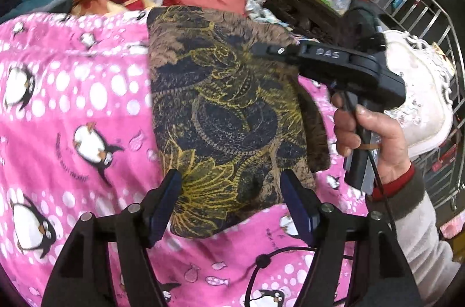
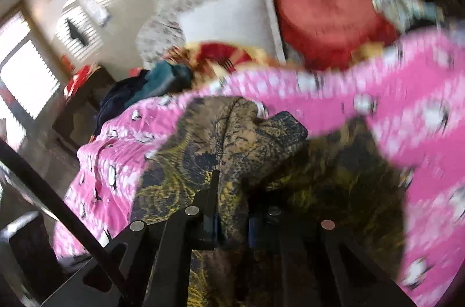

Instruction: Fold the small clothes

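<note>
The small garment [image 1: 229, 115] was a brown and dark navy fabric with yellow floral outlines. It lay folded into a rough upright rectangle, one flap doubled along its right edge. In the right wrist view a raised fold [image 2: 232, 150] of it stood bunched up.

Left wrist view is evenly lit by soft daylight, w/ weak shadows; detail is sharp ahead of the left claw [image 1: 231, 202], bent at the fisheye rim. Right wrist view is smeared throughout by motion blur; a window [image 2: 27, 74] left of the right claw [image 2: 232, 220] is blown out.
</note>
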`<action>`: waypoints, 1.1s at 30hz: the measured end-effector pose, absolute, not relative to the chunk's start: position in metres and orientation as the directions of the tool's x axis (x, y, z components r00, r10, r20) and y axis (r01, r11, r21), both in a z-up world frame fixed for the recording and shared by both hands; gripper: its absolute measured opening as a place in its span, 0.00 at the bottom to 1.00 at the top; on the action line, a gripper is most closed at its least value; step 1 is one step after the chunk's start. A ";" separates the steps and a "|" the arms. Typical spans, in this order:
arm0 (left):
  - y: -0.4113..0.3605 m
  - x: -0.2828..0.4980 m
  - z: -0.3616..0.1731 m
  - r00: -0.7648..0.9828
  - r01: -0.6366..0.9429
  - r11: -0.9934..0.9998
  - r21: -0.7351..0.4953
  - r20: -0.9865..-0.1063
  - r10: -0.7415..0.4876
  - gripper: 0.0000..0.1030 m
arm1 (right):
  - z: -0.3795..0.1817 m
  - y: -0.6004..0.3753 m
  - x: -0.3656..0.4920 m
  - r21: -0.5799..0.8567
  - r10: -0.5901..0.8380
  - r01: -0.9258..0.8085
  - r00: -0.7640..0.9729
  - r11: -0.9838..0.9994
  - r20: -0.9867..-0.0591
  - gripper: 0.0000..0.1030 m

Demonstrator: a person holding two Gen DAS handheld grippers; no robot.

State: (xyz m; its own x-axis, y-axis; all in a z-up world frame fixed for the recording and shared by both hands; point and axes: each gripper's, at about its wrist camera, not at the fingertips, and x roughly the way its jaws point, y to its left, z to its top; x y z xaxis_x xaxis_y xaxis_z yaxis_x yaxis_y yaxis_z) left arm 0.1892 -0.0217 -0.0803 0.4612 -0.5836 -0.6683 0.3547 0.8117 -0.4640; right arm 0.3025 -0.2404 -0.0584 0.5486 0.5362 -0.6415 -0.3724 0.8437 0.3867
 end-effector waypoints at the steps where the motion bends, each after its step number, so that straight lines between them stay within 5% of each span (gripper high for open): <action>1: -0.023 0.190 -0.076 0.472 0.364 0.812 -0.457 -0.661 -0.584 0.68 | -0.049 -0.247 0.299 0.373 0.530 -0.378 0.566 0.848 -0.632 0.13; 7: -0.036 0.207 -0.083 0.480 0.348 0.814 -0.465 -0.657 -0.581 0.74 | -0.044 -0.270 0.316 0.224 0.363 -0.294 0.614 0.929 -0.701 0.16; 11: -0.042 0.208 -0.090 0.457 0.330 0.819 -0.470 -0.680 -0.574 0.74 | -0.072 -0.278 0.318 0.261 0.356 -0.246 0.551 0.934 -0.755 0.52; 17: -0.038 0.207 -0.076 0.509 0.338 0.829 -0.445 -0.654 -0.559 0.75 | -0.050 -0.317 0.250 0.278 0.359 -0.227 0.617 0.933 -0.701 0.61; 22: -0.049 0.213 -0.086 0.497 0.317 0.825 -0.468 -0.659 -0.565 0.75 | -0.083 -0.304 0.220 0.284 0.383 -0.261 0.539 0.923 -0.750 0.60; 23: -0.052 0.214 -0.091 0.485 0.308 0.825 -0.473 -0.668 -0.564 0.75 | -0.092 -0.299 0.222 0.282 0.378 -0.256 0.526 0.924 -0.762 0.48; 24: -0.053 0.213 -0.093 0.480 0.303 0.829 -0.471 -0.676 -0.559 0.75 | -0.098 -0.297 0.222 0.296 0.399 -0.272 0.522 0.916 -0.754 0.10; 25: -0.054 0.212 -0.094 0.479 0.298 0.833 -0.466 -0.682 -0.552 0.75 | -0.099 -0.293 0.223 0.305 0.414 -0.286 0.519 0.909 -0.748 0.05; 30: -0.058 0.200 -0.090 0.475 0.330 0.833 -0.445 -0.684 -0.554 0.78 | -0.069 -0.308 0.185 0.299 0.433 -0.313 0.613 0.901 -0.661 0.05; 33: -0.061 0.200 -0.095 0.472 0.322 0.836 -0.445 -0.690 -0.549 0.79 | -0.094 -0.314 0.189 0.312 0.413 -0.271 0.567 0.911 -0.712 0.05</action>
State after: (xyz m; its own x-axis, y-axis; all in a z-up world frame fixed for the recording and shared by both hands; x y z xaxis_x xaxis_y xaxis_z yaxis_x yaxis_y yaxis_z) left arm 0.2002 -0.0611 -0.0948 0.4717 -0.5492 -0.6899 0.3224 0.8356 -0.4448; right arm 0.1889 -0.3144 -0.0938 0.5675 0.4128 -0.7125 -0.2711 0.9107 0.3117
